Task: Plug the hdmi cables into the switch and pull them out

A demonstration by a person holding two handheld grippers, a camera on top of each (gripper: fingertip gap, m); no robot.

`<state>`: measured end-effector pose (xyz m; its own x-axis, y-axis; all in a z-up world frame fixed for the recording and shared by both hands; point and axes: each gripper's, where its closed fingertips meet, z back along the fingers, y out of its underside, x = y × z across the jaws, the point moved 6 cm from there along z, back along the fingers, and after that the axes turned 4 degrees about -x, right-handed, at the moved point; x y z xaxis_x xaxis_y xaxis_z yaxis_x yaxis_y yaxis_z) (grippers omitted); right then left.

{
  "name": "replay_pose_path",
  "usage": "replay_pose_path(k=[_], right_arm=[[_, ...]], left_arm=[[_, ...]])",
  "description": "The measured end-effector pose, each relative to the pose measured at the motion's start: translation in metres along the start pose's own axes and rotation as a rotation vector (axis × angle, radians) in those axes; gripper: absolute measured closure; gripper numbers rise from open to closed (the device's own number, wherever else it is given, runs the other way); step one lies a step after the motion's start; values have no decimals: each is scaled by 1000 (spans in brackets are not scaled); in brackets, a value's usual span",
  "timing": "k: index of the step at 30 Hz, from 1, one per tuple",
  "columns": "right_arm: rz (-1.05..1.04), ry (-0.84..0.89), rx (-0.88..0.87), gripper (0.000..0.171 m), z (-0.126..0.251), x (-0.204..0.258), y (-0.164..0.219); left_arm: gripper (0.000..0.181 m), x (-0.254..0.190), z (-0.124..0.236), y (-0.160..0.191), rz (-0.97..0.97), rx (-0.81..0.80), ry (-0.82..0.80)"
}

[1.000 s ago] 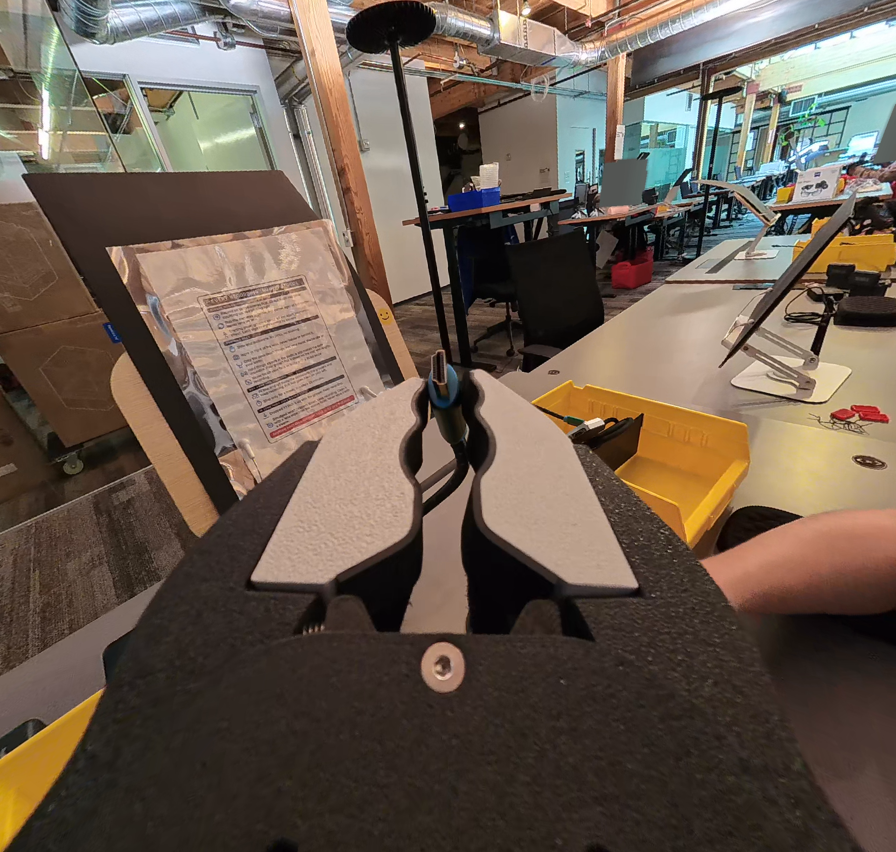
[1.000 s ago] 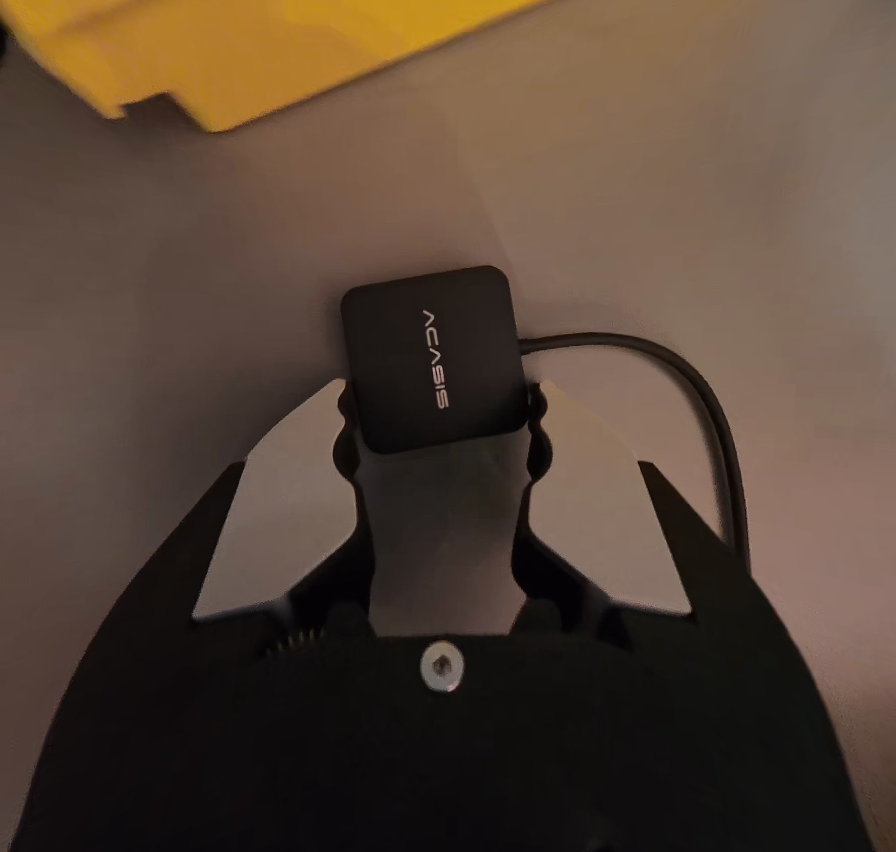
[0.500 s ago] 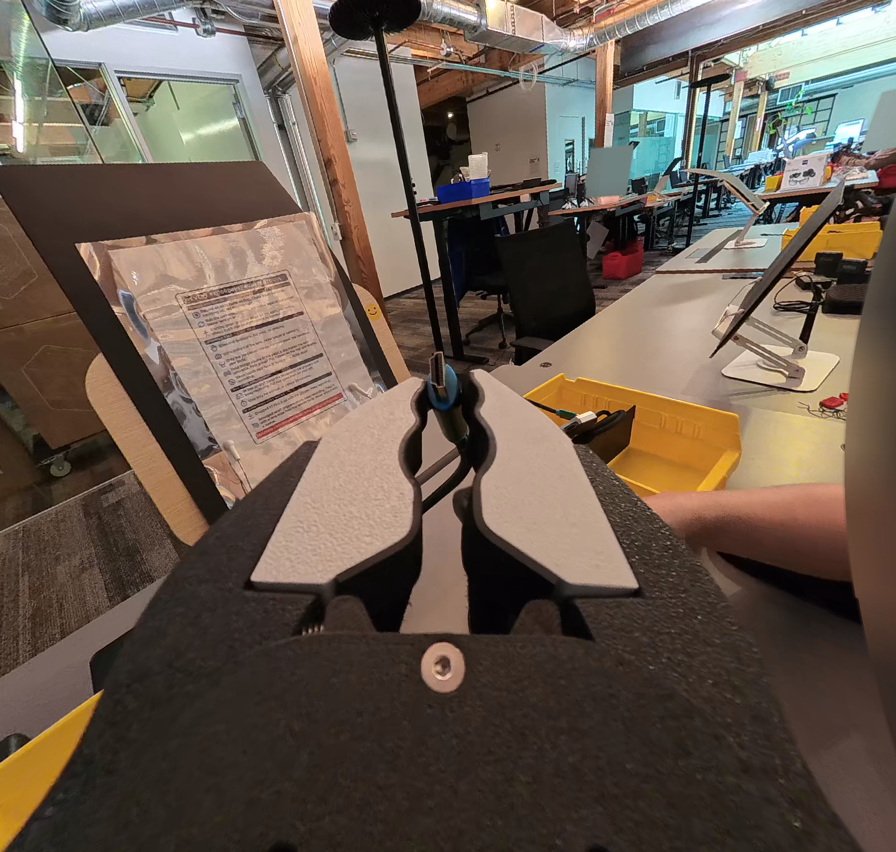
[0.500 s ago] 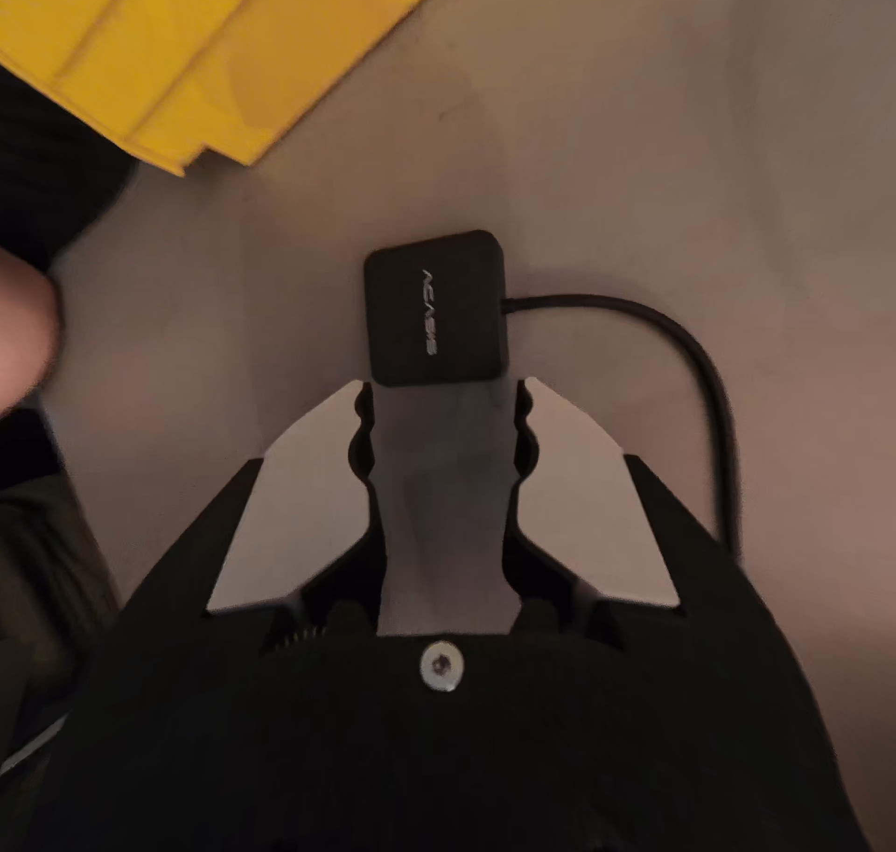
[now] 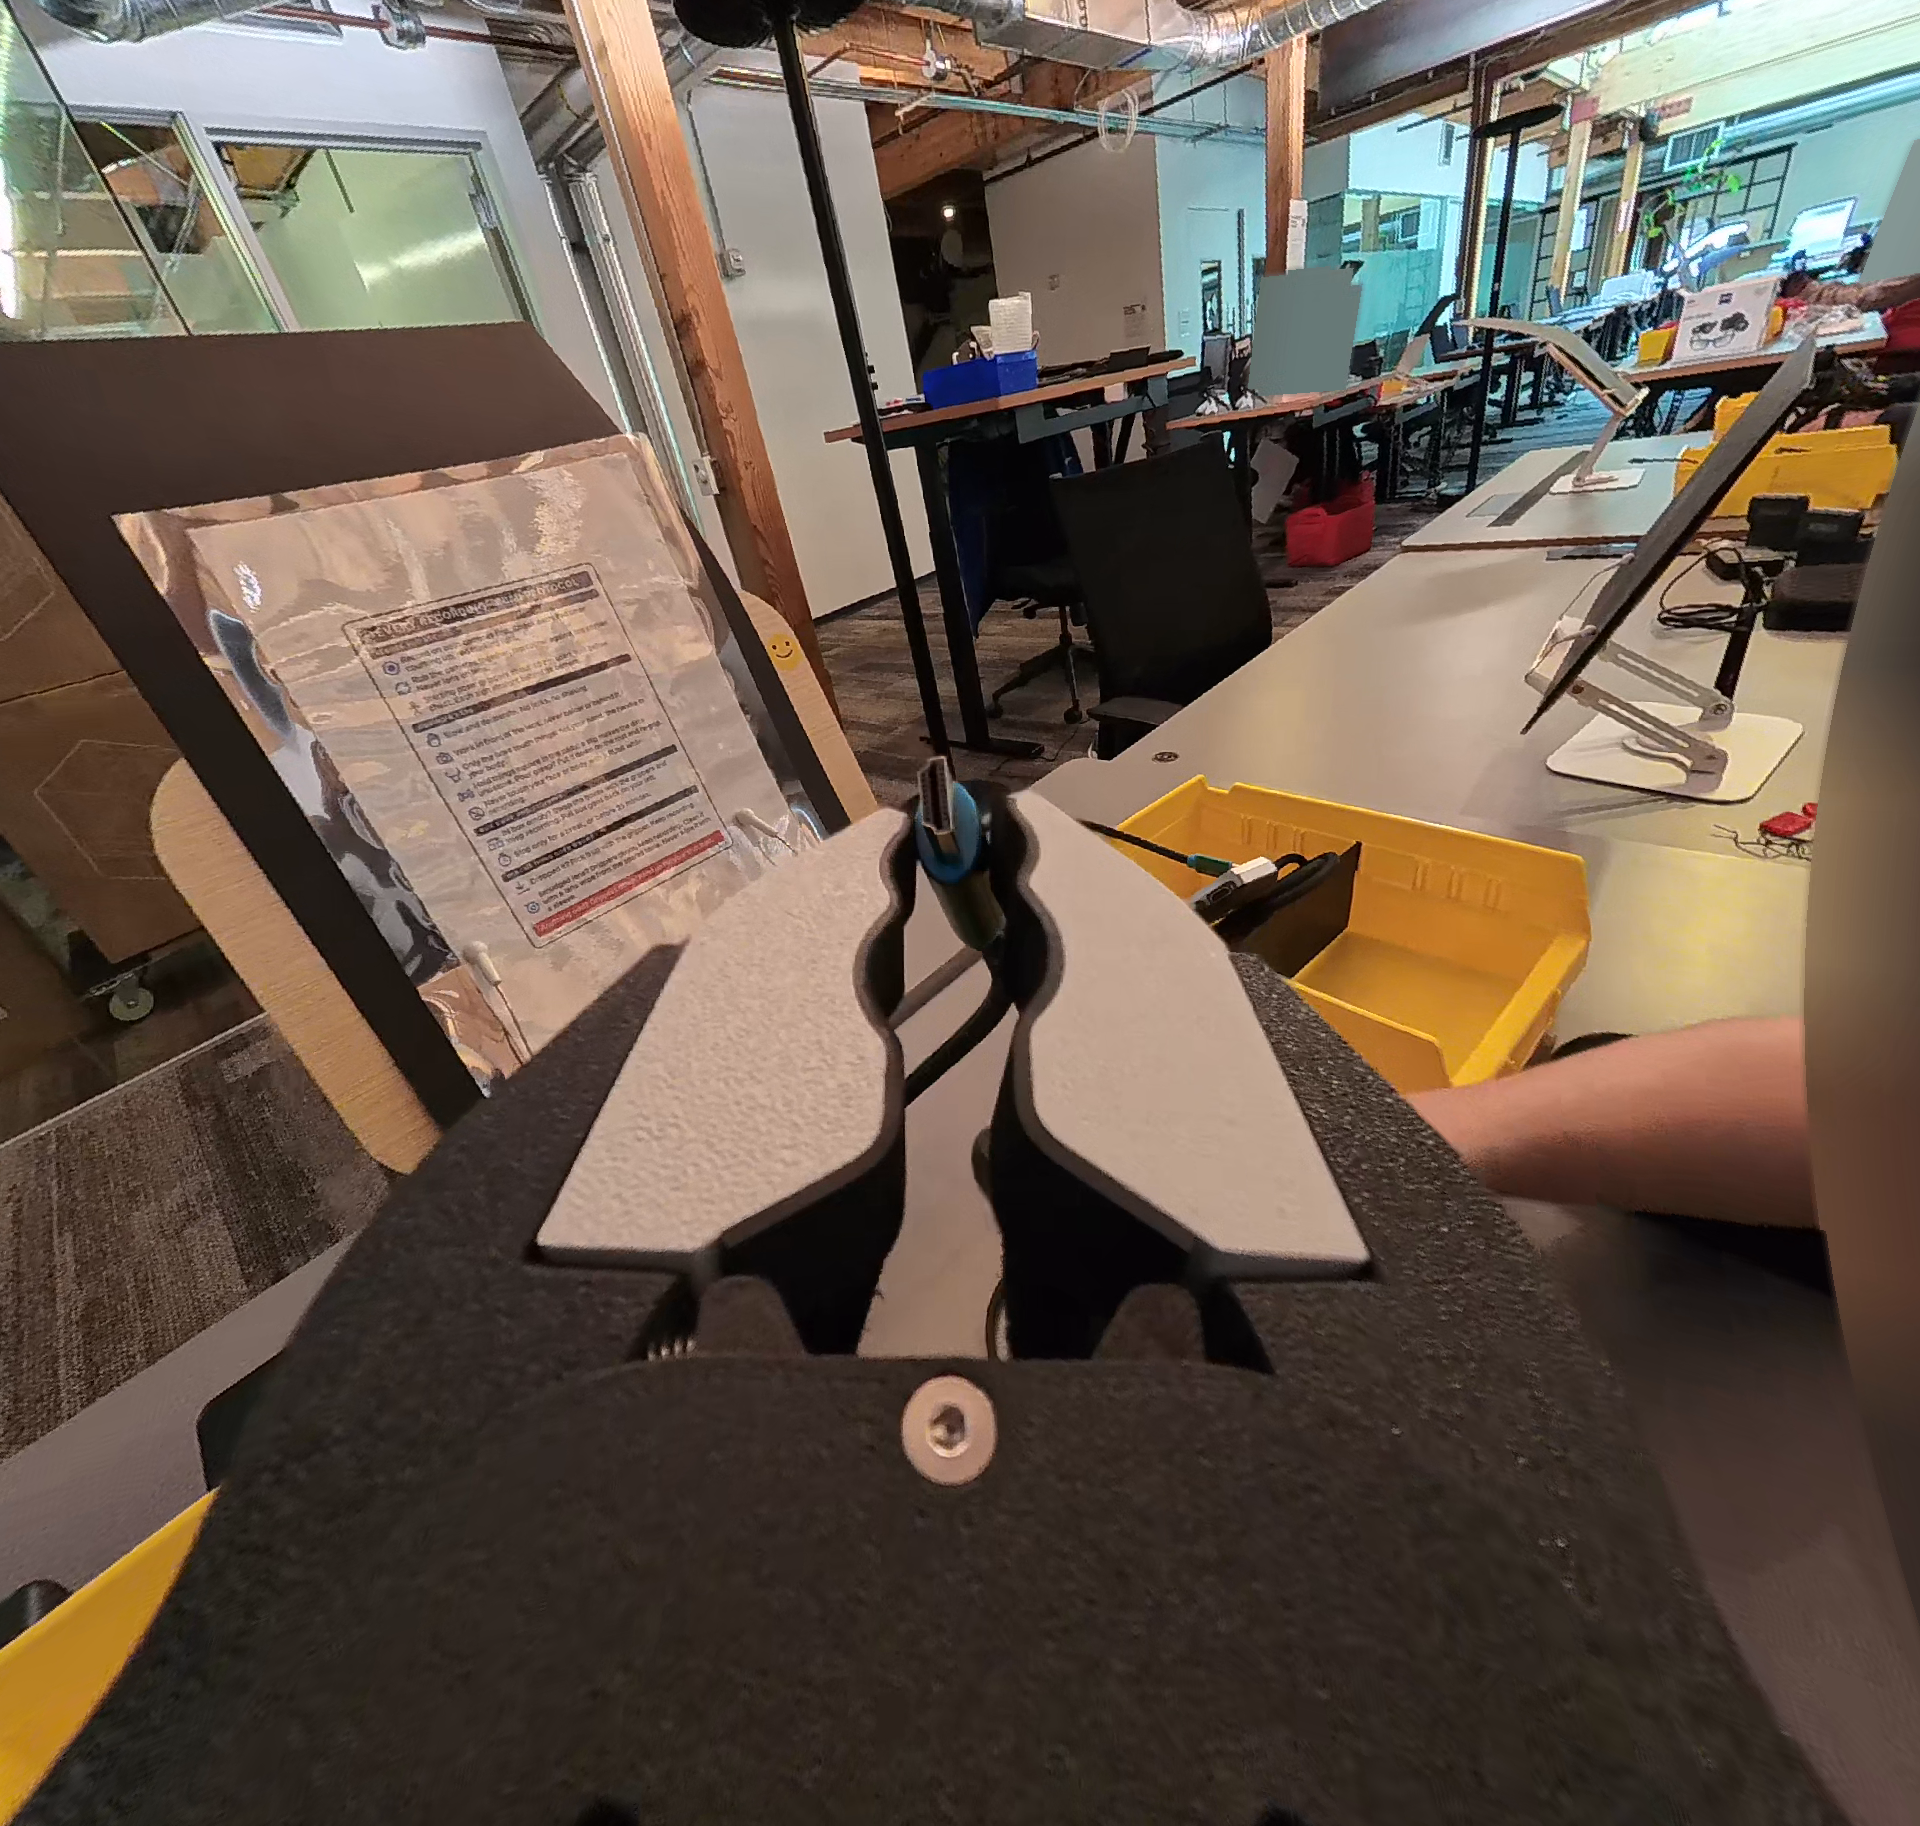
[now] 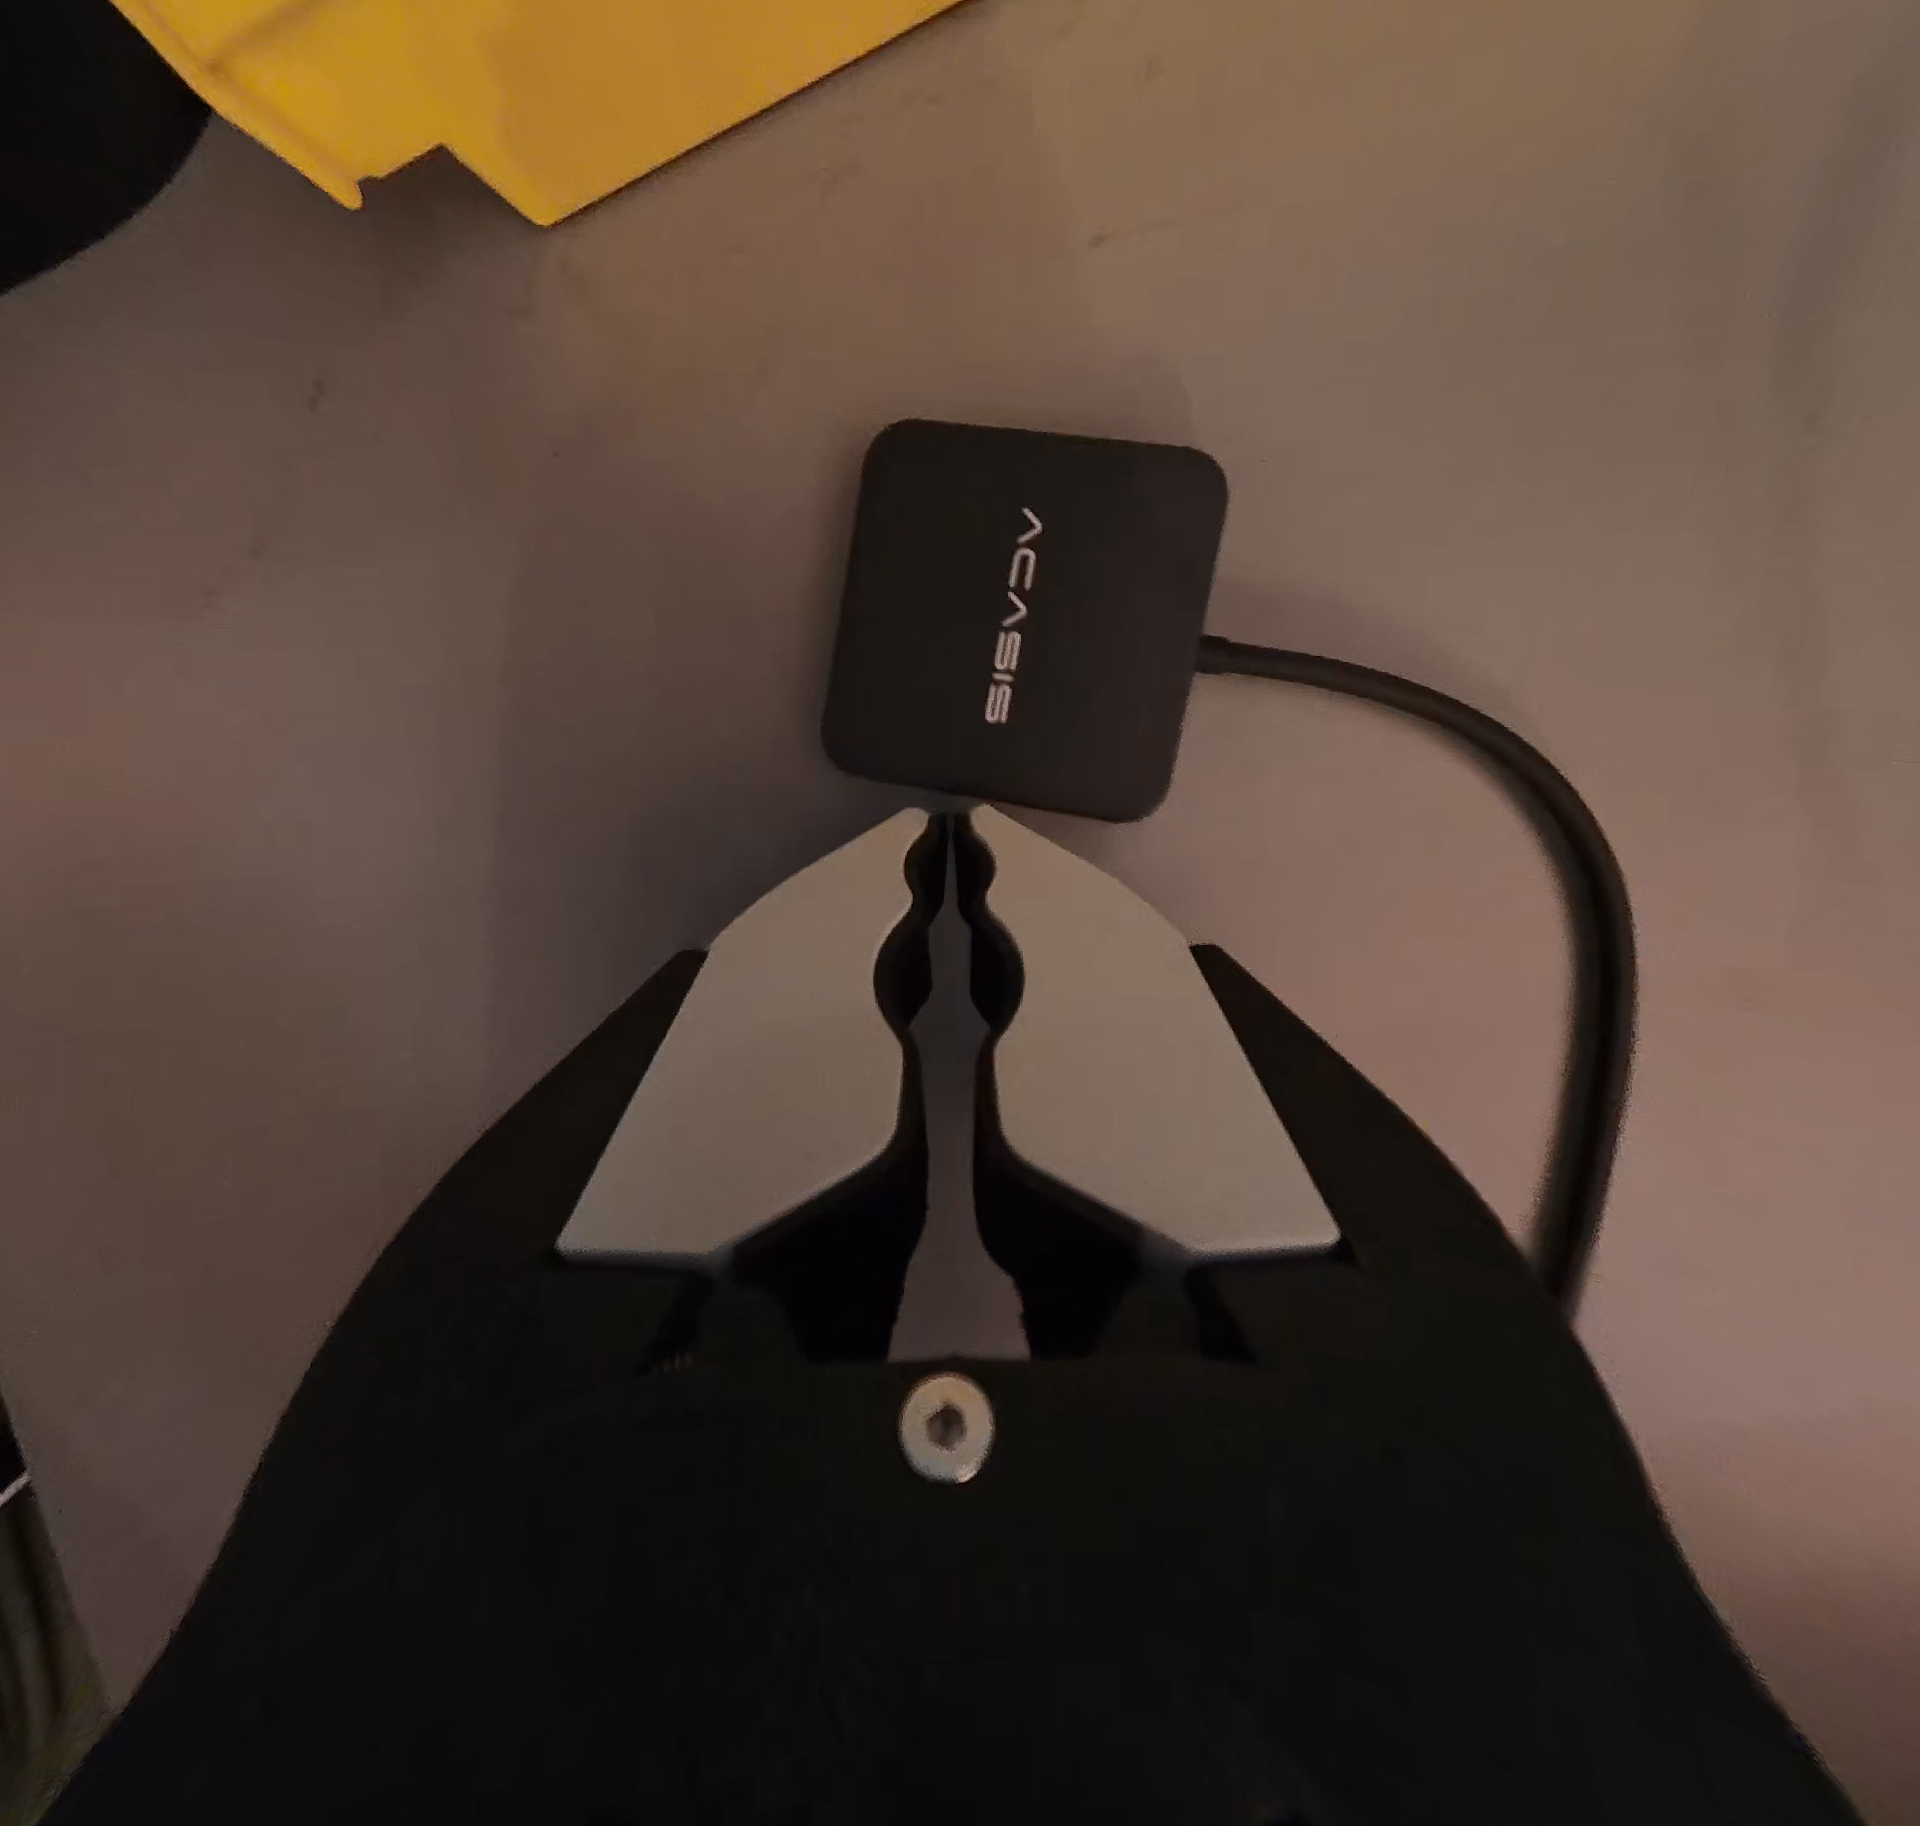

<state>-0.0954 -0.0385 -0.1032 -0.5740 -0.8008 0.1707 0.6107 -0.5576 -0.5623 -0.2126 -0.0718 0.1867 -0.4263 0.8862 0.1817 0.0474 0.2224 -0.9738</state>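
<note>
My left gripper [image 5: 954, 831] is shut on an HDMI cable plug [image 5: 945, 826] with a blue collar and black body; its metal tip points up and forward, and its black cord runs back between the fingers. In the right wrist view the black square switch [image 6: 1023, 621] lies flat on the grey table [image 6: 520, 841], with its own black cable [image 6: 1538, 820] curving off to the right. My right gripper [image 6: 948, 820] is shut and empty, its tips just below the switch's near edge, close to or touching it.
A yellow bin [image 5: 1392, 935] holding cables sits on the table right of the left gripper; a yellow bin [image 6: 582, 41] lies above the switch in the right wrist view. A person's forearm [image 5: 1621, 1122] reaches in at right. A tablet on a stand [image 5: 1662, 696] stands farther back. The left gripper's tips are roughly 35 cm from the right gripper's.
My right gripper was open around the switch a second ago, drew back off it, and has now shut empty just below it. The left gripper still holds the plug, shifted slightly.
</note>
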Motion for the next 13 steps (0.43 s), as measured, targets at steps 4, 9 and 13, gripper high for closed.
replay_pose_path(k=[4,9,13], right_arm=[[22,-43,-151,169,44,-6,-18],[247,-354,-461,170,133,16,-34],[269,-636,-768,160,171,43,-42]], left_arm=[[168,2,-7,10,-15,56,7],[168,11,-12,23,-1,128,6],[168,5,-17,27,-45,123,60]])
